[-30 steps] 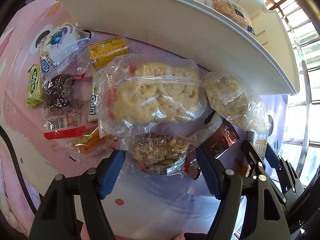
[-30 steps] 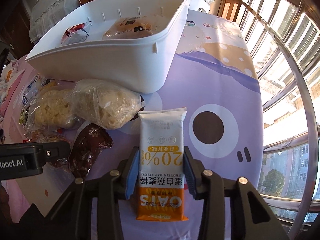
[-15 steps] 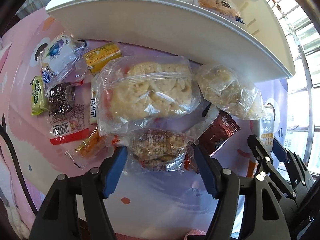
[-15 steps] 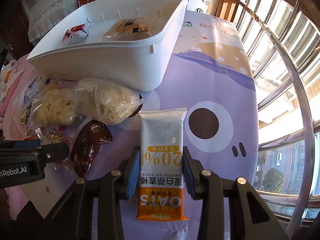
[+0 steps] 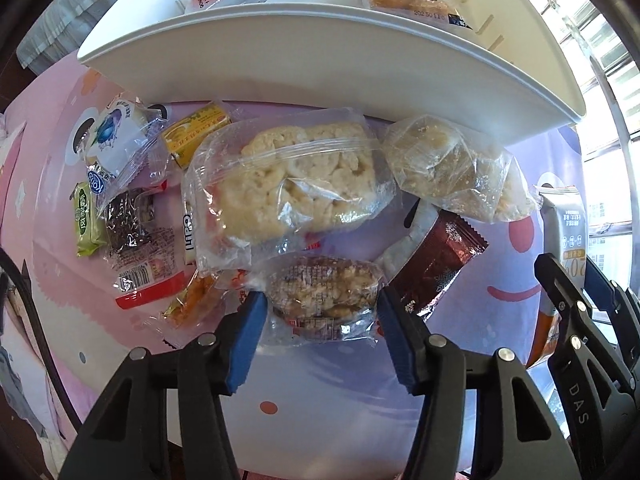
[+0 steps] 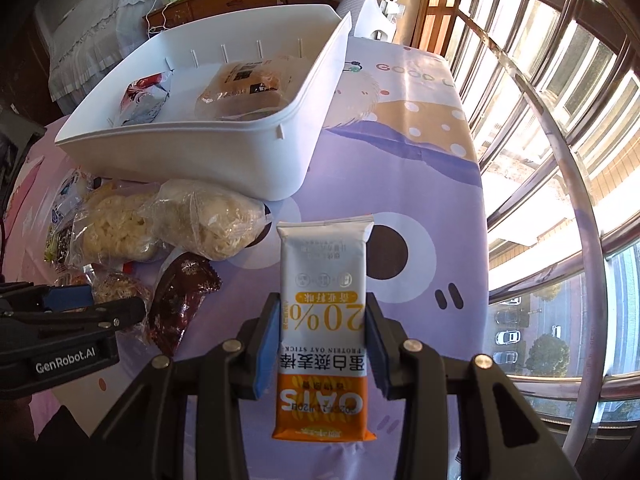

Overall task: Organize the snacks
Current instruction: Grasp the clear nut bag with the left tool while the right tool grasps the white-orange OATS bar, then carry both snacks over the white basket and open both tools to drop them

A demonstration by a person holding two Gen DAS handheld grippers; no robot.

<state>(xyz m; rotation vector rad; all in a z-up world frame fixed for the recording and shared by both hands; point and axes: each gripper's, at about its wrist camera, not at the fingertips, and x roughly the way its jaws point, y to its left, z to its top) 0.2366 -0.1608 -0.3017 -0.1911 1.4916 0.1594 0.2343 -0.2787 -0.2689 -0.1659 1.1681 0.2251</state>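
My left gripper is shut on a clear packet of brown nut brittle, its blue pads against both sides. My right gripper is shut on a white and orange oat stick packet, which also shows in the left wrist view. The white bin stands behind the snack pile and holds a red-and-white packet and a tan pastry packet. The left gripper also shows in the right wrist view.
On the cartoon tablecloth lie two clear bags of pale puffed snacks, a dark red wrapper, a yellow packet, a green packet and other small packets. A window with railings runs along the right.
The left gripper's pads have closed in onto the nut brittle packet and both views have risen, showing more of the bin's inside. The right gripper keeps its hold on the oat stick.
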